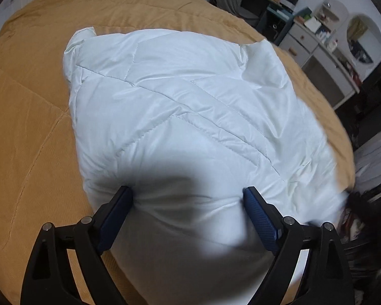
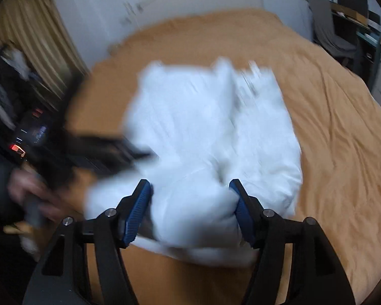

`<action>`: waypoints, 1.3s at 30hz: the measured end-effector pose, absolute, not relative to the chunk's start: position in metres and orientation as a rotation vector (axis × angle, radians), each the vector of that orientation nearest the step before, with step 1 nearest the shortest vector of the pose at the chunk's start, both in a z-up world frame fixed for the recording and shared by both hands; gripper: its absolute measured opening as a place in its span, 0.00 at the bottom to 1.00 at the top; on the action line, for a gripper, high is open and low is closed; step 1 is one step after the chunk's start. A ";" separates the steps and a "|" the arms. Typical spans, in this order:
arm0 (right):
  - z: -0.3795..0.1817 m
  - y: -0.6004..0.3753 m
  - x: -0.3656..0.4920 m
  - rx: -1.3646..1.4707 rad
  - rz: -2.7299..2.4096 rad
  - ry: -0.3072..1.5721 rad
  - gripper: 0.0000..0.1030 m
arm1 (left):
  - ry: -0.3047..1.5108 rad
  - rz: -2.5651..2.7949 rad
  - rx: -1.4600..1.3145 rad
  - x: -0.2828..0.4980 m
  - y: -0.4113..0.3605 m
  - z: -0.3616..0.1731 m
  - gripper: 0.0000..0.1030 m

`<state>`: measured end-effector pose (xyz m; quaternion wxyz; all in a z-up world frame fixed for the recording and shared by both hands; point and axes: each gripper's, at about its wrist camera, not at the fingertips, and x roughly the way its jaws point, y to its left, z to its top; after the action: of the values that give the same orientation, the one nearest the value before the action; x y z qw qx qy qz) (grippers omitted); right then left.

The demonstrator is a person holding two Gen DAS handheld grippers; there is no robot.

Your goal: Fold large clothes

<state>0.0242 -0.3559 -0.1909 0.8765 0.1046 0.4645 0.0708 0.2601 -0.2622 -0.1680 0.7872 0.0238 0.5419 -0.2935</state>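
— Left wrist view: how far along is the white quilted garment [image 1: 185, 106]?

— It lies on the bed's tan cover [image 1: 30, 117], already gathered into a thick, roughly squared bundle. By the look of it, most folds are made; a last fold or a tidying press seems left.

— And the claws?

— Left claw [image 1: 188, 198] stands wide, its blue pads dug into the near edge, padding bulging between them. Right claw [image 2: 190, 190] is likewise spread around a puffy corner; blur hides whether it truly grips.

— Beyond the bed?

— A cluttered dresser [image 1: 325, 58] against the wall.
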 end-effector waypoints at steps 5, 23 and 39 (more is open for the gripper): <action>-0.217 -0.368 0.022 0.288 0.133 0.952 0.62 | 1.128 -0.661 -0.028 0.281 -0.263 -0.122 0.86; -0.191 -0.369 0.014 0.225 0.014 0.915 0.62 | 1.101 -0.689 0.588 0.342 -0.472 -0.205 1.00; -0.209 -0.332 0.016 0.116 0.134 0.881 0.62 | 1.042 -0.754 0.424 0.326 -0.417 -0.132 0.97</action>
<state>0.0163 -0.3321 -0.2089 0.9006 0.0561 0.4260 0.0647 0.3264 -0.4172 -0.1321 0.7792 0.1964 0.4822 -0.3490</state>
